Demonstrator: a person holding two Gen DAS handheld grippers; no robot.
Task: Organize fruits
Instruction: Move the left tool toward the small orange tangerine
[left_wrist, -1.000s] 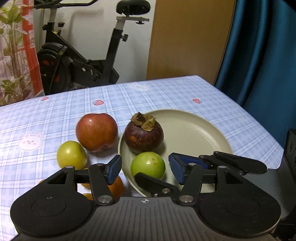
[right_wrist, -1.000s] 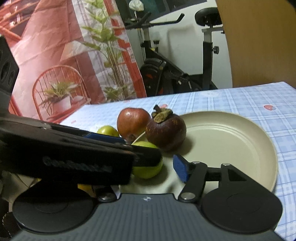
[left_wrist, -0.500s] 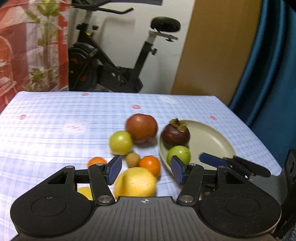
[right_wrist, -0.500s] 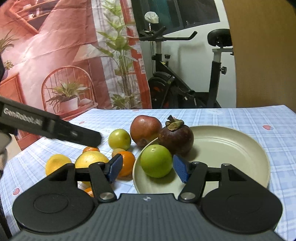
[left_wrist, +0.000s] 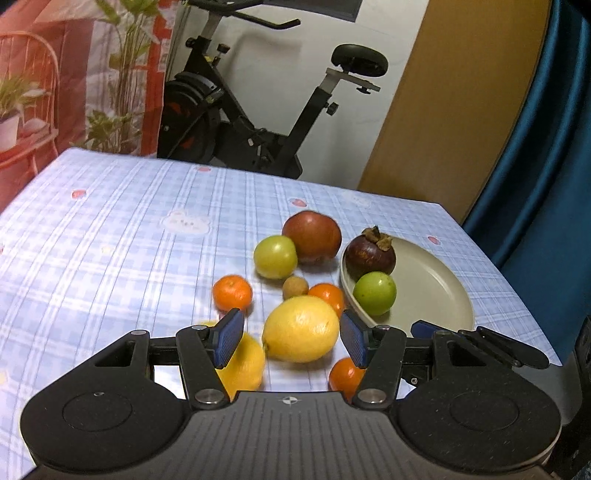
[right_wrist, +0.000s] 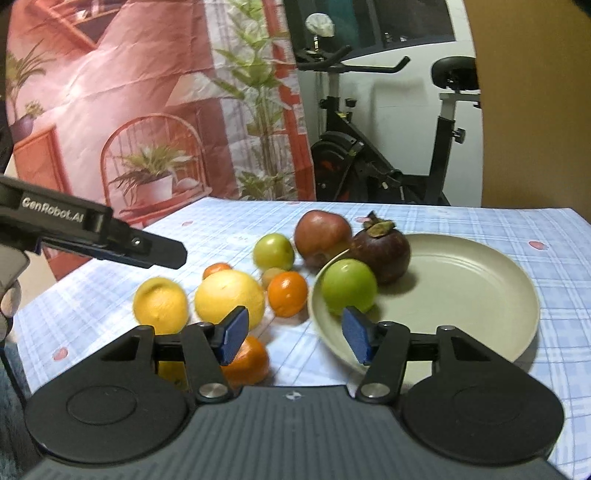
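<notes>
A beige plate (left_wrist: 436, 295) (right_wrist: 461, 280) holds a dark mangosteen (left_wrist: 371, 254) and a green fruit (left_wrist: 375, 293) (right_wrist: 349, 286). On the checked cloth to its left lie a red fruit (left_wrist: 312, 236), a yellow-green fruit (left_wrist: 275, 256), a small brown fruit (left_wrist: 295, 288), three small oranges (left_wrist: 232, 291) and two lemons (left_wrist: 301, 328) (right_wrist: 229, 297). My left gripper (left_wrist: 291, 339) hovers open above the larger lemon without touching it. My right gripper (right_wrist: 295, 338) hangs over the plate's near-left rim; its jaws are closing with nothing between them.
An exercise bike (left_wrist: 258, 122) stands beyond the table's far edge, with a plant-print curtain (right_wrist: 147, 110) to its left. A wooden panel (left_wrist: 454, 110) and a blue curtain (left_wrist: 546, 147) stand at the right. The table's right edge runs close past the plate.
Both grippers have pulled back from the plate. The left one came off the green fruit, which stays on the plate, and swung left over the lemons. The right jaws have narrowed slightly.
</notes>
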